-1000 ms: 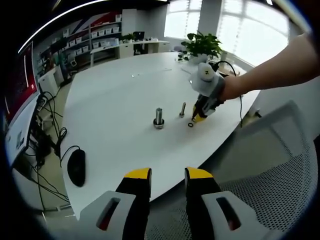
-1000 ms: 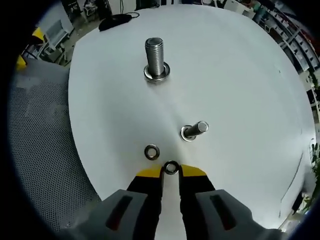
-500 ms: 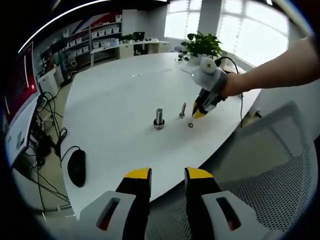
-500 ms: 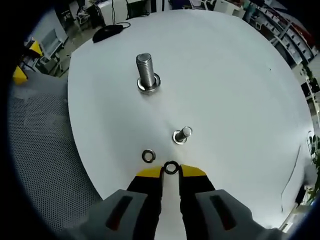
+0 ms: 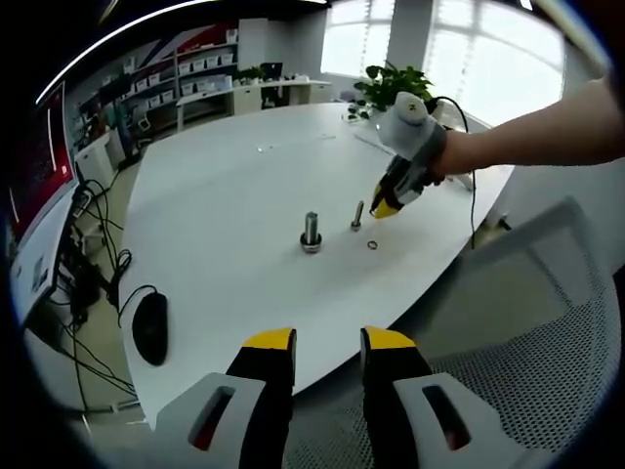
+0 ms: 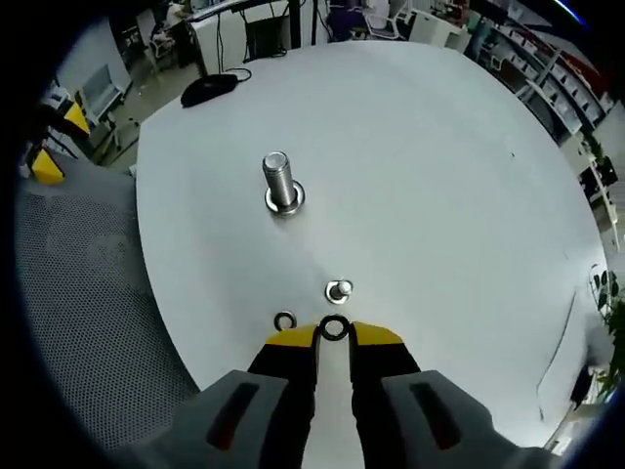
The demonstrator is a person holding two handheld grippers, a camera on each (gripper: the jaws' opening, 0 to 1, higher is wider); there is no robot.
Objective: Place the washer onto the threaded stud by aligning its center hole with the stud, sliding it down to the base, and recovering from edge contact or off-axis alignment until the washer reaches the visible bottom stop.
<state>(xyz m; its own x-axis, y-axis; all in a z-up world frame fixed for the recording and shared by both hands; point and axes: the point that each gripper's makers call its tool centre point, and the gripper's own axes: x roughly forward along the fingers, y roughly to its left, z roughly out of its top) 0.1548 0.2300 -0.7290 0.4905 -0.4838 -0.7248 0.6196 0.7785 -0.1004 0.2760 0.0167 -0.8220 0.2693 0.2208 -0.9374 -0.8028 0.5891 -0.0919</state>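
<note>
The right claw (image 5: 375, 211) tips are too small to show the washer (image 6: 334, 328).

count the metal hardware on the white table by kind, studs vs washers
threaded studs: 2, a large stud and a small stud
washers: 2, a held washer in the right gripper and a loose washer on the table
total: 4

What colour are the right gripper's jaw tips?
Yellow tips on the right gripper, gripping the washer; clearest in the right gripper view.
</note>
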